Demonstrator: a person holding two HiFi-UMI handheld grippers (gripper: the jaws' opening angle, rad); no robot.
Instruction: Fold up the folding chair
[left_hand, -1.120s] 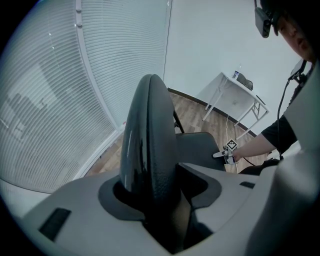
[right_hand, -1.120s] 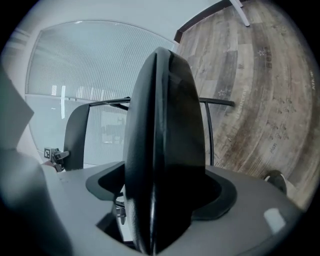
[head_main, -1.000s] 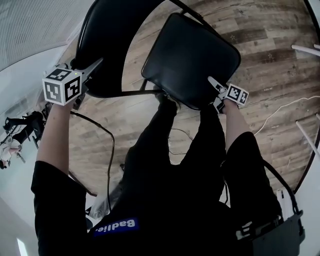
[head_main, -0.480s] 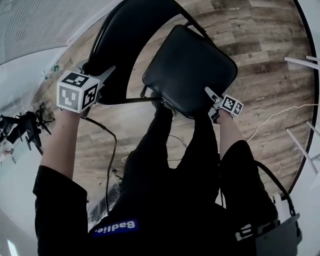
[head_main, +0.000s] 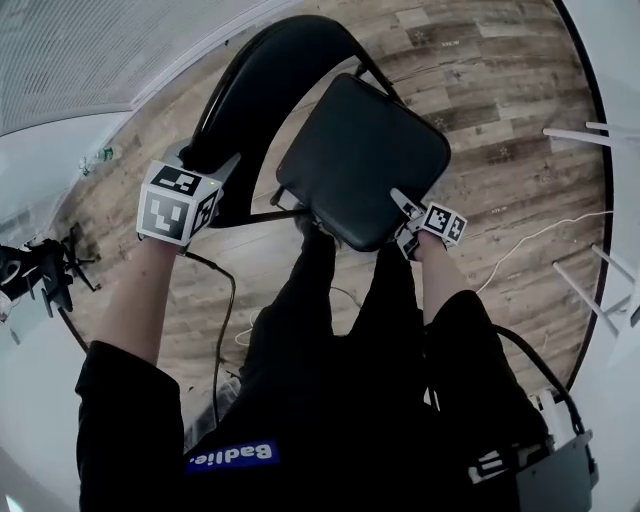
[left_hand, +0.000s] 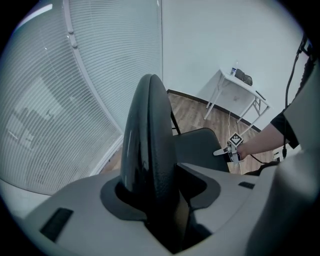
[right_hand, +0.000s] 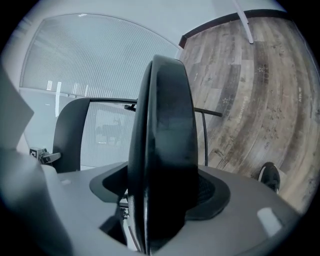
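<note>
1x folding chair (head_main: 360, 160), 2x hand-held grippers (head_main: 225, 168) (head_main: 403, 216).

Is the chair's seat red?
No, the seat is black, just like the backrest behind it in the head view.

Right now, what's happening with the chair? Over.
Left hand-held gripper: jaws just closing, clamped on backrest. Right hand-held gripper: jaws just closing, clamped on seat. Not folded yet. White cable on floor alongside.
</note>
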